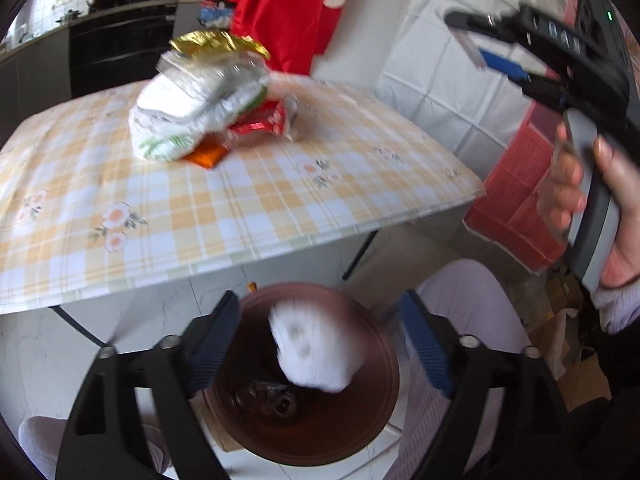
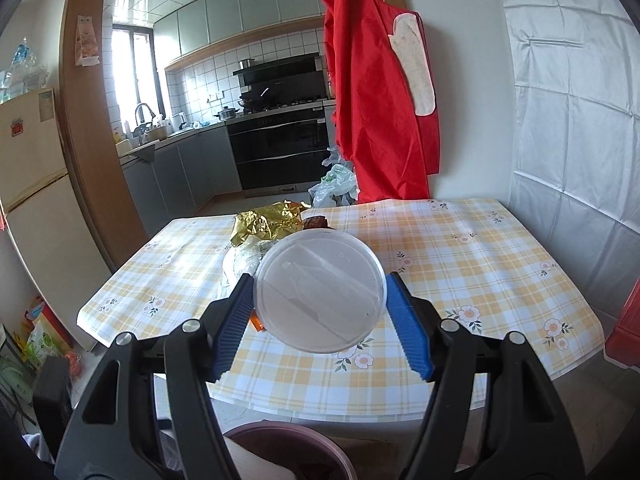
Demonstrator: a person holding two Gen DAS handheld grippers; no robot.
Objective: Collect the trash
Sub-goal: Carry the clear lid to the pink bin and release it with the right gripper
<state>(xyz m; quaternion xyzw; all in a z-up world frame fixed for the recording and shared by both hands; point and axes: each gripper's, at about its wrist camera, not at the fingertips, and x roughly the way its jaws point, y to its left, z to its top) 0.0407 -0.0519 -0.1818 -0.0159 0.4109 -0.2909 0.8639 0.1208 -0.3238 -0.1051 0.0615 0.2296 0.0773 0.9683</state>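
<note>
Left gripper [image 1: 320, 344] spread wide over the brown bin [image 1: 320, 420] below the tabletop's near edge; a blurred white wad [image 1: 316, 352] between the pads, untouched. Right gripper [image 2: 320, 300] clamps a round translucent lid [image 2: 320, 290]. Wrapper heap [image 1: 200, 108] sits mid-tabletop [image 1: 280, 200].

**No legible text found**

Print appears on the white-and-green wrapper [image 1: 188, 116], the red wrapper [image 1: 264, 120] and the paper notice on the door frame [image 2: 86, 40], but none is sharp enough to read. No numbers or brand names are discernible.
</note>
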